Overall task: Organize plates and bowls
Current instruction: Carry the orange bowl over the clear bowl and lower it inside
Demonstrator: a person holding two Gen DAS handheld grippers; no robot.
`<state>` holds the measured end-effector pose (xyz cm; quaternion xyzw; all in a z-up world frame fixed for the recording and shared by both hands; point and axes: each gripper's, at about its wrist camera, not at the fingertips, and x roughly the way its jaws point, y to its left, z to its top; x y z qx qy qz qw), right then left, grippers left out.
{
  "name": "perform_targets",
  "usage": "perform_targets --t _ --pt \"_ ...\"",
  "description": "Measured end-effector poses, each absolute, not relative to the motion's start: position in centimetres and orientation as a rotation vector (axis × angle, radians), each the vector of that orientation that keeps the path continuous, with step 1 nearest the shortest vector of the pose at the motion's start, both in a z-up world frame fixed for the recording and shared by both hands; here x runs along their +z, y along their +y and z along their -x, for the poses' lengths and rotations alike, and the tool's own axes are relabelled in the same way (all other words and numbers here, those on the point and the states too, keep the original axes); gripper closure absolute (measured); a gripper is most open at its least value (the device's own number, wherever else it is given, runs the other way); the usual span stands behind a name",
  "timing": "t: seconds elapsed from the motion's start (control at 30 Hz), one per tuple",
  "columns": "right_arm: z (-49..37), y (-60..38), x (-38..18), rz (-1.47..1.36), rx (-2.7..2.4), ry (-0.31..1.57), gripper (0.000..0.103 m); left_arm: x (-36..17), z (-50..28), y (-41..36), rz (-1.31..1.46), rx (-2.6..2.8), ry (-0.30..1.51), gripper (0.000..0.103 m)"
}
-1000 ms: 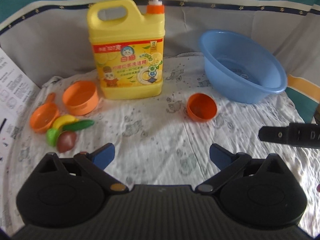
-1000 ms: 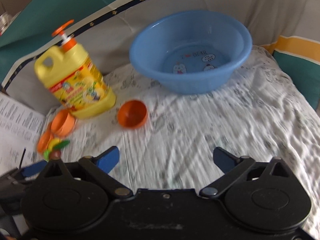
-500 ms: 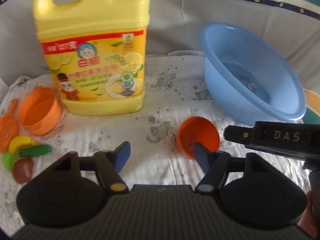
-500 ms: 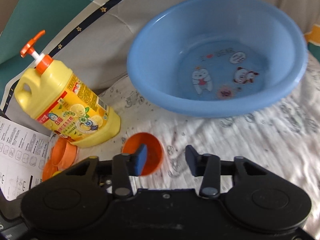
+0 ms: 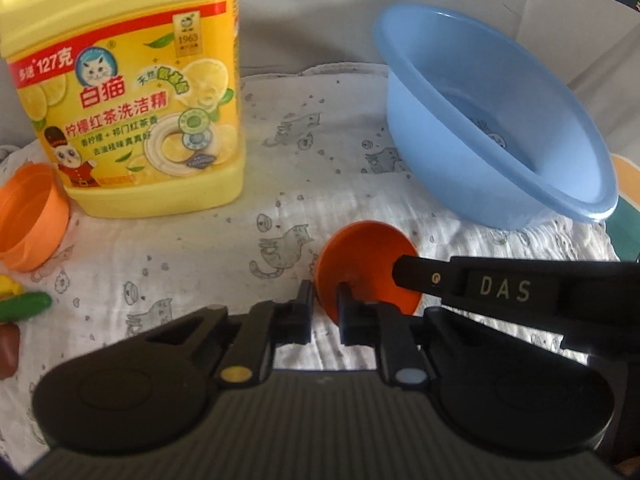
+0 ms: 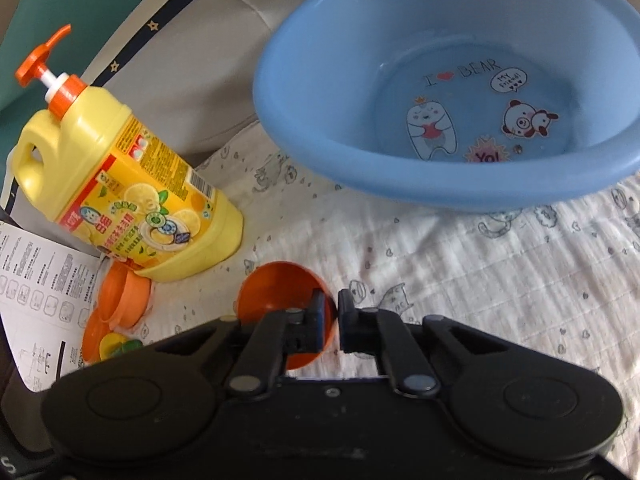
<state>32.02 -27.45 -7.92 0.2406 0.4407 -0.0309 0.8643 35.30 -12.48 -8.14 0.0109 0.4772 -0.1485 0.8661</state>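
A small dark-orange bowl [image 5: 366, 260] rests tilted on the printed cloth. My left gripper [image 5: 324, 314] is shut on its near-left rim. My right gripper [image 6: 331, 320] is shut on the right rim of the same bowl [image 6: 276, 292]; its finger [image 5: 480, 284] reaches into the bowl in the left wrist view. A big blue basin [image 5: 492, 132] stands behind on the right, holding nothing; it also shows in the right wrist view [image 6: 448, 80]. A lighter orange bowl [image 5: 28, 220] lies at the left, also in the right wrist view [image 6: 124, 300].
A yellow detergent jug [image 5: 132, 96] with an orange pump stands at the back left [image 6: 120, 184]. Toy vegetables [image 5: 24, 304] and an orange pan [image 6: 96, 336] lie at the left edge. A printed sheet [image 6: 36, 288] lies beside them.
Both grippers moved forward and down to the dark-orange bowl and closed on its rim, left on the left side, right on the right side. The bowl stays on the cloth.
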Motion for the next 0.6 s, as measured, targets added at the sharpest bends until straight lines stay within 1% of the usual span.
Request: perform_targets --t 0.27,0.6 --pt "-29.1 -26.9 -6.4 -0.483 -0.050 0.936 0.096 -7.0 -33.4 -12.1 -0.035 -0.320 1.021 0.092" --pt "-22.8 -23.8 -3.8 -0.449 -0.043 0.926 0.096 -4.3 -27.2 -10.6 -0.033 -0.317 1.040 0.092"
